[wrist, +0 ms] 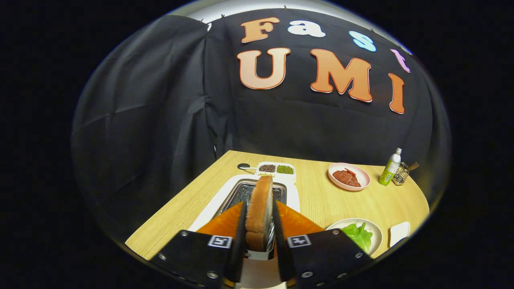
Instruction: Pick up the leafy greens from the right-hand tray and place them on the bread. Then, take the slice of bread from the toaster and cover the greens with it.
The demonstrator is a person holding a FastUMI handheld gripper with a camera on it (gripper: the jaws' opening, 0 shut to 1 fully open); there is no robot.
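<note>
The gripper [260, 224] is clamped on the bread [259, 212], upright above the toaster [257, 192]. It should lift straight, then turn right toward the greens [357, 235] and lay it flat.

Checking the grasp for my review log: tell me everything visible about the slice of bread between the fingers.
The slice of bread stands on edge, its brown crust facing the camera, with a paler crumb face showing on its left side. It looks like ordinary toast bread, whole and untorn. The gripper is shut on it, one finger pressing each flat face. It sits directly over the open slot of the white toaster; whether its lower edge is inside the slot cannot be told.
</note>
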